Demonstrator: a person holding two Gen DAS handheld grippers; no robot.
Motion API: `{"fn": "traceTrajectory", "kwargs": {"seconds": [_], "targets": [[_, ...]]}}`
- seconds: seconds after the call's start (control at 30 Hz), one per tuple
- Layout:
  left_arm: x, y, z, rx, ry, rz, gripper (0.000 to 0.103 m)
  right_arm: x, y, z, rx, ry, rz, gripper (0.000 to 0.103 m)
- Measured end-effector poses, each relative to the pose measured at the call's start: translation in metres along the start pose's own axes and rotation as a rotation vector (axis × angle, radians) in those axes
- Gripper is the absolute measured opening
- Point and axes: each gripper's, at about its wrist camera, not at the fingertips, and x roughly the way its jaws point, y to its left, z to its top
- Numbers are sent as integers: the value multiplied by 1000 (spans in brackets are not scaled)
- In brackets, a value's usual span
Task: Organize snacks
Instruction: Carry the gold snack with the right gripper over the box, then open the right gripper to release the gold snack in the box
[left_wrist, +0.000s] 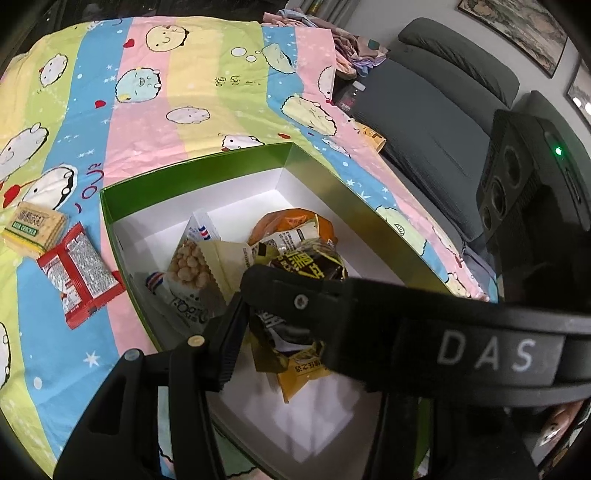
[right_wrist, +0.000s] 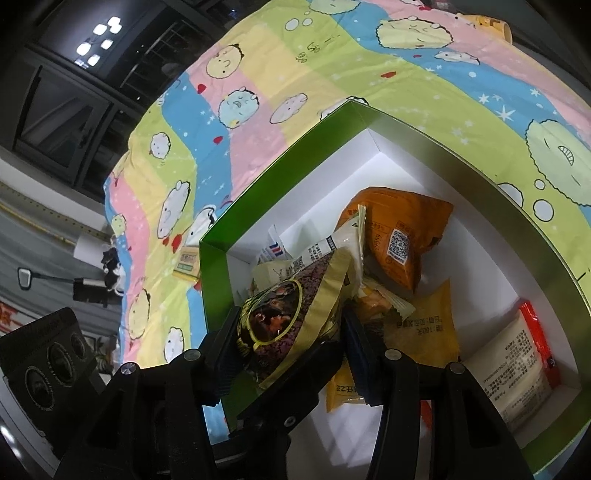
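- Right gripper (right_wrist: 291, 332): nearest element in the right wrist view. Its jaws are clamped on a dark brown packet with gold trim (right_wrist: 291, 314), one pad on each flat side.
- Dark brown packet: held over the near-left corner of the green box (right_wrist: 273, 173), above the other snacks. Its long axis runs from the near left to the far right of the right wrist view; the gold-edged sealed end points far right, toward the pile.
- Left gripper (left_wrist: 280, 321): in the left wrist view one finger (left_wrist: 225, 347) lies at the left and a black bar marked "DAS" (left_wrist: 484, 354) crosses the near right. A dark packet with yellow print (left_wrist: 310, 266) sits between them; whether the jaws grip it cannot be told.
- Box contents, near to far: a yellow packet (right_wrist: 424, 325) flat on the white floor, a white-and-red packet (right_wrist: 517, 362) against the right wall, then an orange packet (right_wrist: 402, 236) at the far side of the pile, long axis running near to far.
- Outside the box, left side: a red packet (left_wrist: 81, 273) lies flat on the striped cartoon-print cloth (left_wrist: 184, 110), just beside the box wall; a pack of crackers (left_wrist: 35, 229) lies touching it at its far-left end.
- Far right: a grey sofa (left_wrist: 424, 122).
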Motion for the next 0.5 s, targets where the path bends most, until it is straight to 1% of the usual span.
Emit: {"fn": "traceTrajectory", "kwargs": {"seconds": [0.1,0.2,0.27,0.33,0.37,0.4,0.43,0.5], "targets": [[-8,1,-1,-7,-22,3,56,-5,3,-1,-13,-25,-31,54],[-23,1,-1,1,-64,9,66,-13,4,-2,-15,-67,-62,56],[-35,4,-1,-5,-85,5,68,-19,5,-2,-18,-95,-64,57],[-45,7,-2,-15,-100,8,74,-24,8,-3,-26,-122,-51,66],[-53,10,-3,-21,-117,16,76,-27,10,-4,-34,-139,-48,72],[-60,13,-4,-27,-133,24,81,-29,14,-4,-45,-157,-47,75],[-69,18,-5,-37,-152,35,84,-31,18,-5,-58,-174,-45,76],[-84,27,-7,-57,-182,47,89,-32,26,-7,-80,-189,-41,81]]}}
